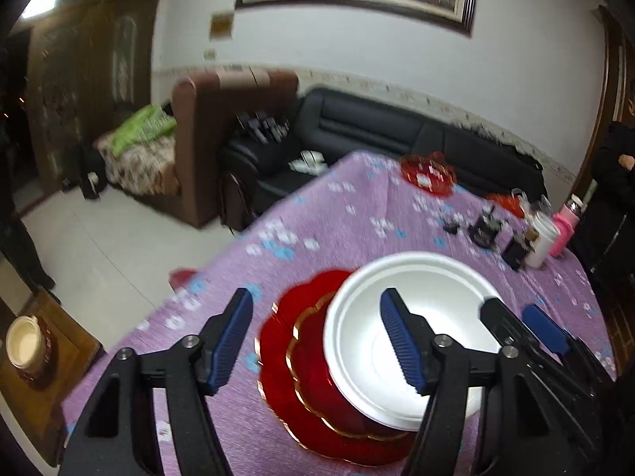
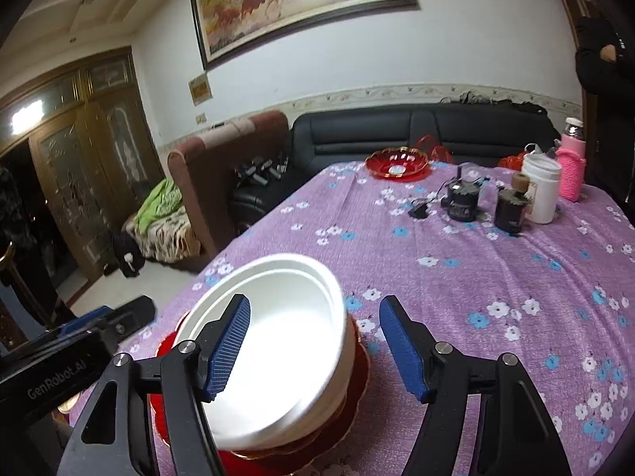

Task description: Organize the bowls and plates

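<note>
Both your grippers stand open, holding nothing — left gripper (image 1: 317, 341), right gripper (image 2: 315, 347); the white bowls (image 2: 278, 341) sit stacked on red plates (image 1: 301, 377) between them, the far red bowl (image 2: 397, 163) nearer your right

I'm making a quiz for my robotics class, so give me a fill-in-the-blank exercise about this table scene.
1. The white bowls sit stacked on a pile of ____ plates.
2. The tablecloth is purple with a ____ pattern.
3. The left gripper and right gripper both have their jaws ____.
4. The pink bottle stands beside a ____ jar.

Missing words: red; flower; open; white
</note>
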Demonstrator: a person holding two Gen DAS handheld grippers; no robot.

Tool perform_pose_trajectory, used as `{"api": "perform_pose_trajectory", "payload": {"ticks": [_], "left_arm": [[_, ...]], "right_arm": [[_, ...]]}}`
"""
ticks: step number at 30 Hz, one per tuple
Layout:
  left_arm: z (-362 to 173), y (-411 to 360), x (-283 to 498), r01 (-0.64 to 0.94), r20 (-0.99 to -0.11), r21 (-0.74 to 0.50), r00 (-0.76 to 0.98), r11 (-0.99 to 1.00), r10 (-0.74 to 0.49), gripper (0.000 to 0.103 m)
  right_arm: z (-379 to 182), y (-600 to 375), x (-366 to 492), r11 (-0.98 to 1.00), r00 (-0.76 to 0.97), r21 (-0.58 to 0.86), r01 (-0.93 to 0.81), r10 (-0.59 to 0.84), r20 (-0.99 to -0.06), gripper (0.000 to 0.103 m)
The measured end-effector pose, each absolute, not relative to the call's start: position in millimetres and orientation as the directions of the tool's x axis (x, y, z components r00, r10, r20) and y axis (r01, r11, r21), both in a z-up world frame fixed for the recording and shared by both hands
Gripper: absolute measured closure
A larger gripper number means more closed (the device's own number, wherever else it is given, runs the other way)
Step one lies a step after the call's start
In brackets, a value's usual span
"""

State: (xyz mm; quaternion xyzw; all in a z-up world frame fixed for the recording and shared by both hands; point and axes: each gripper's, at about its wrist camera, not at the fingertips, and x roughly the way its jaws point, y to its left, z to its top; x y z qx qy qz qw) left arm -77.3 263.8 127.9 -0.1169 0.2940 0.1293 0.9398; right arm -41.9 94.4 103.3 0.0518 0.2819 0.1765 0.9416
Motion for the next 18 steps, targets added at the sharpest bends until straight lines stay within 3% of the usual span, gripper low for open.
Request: {"api": "perform_pose_trajectory", "payload": {"ticks": [5, 10, 18], "left_arm": [[152.6, 256.3, -105.7, -0.393, -0.444, -0.094, 0.839, 0.915, 0.315, 0.014], [170.5, 243.0, -130.0, -0.444, -0.314, -0.086, 0.862, 0.892, 0.398, 0.005], [180.0, 215.1, -144.5, -0.411, -0.273, -0.060, 0.883, 0.910, 0.381, 0.000]], "right_arm": [[117.2, 77.0, -66.5, 0.937, 0.822, 0.202, -0.287, 0.349, -0.450, 0.026], [124.4, 64.7, -90.6, 0.935, 0.843, 0.212, -0.285, 0.350, -0.409, 0.022], [124.2, 58.2, -118.7, 0.938, 0.864, 0.185, -0.294, 0.344, -0.368, 0.016]]}}
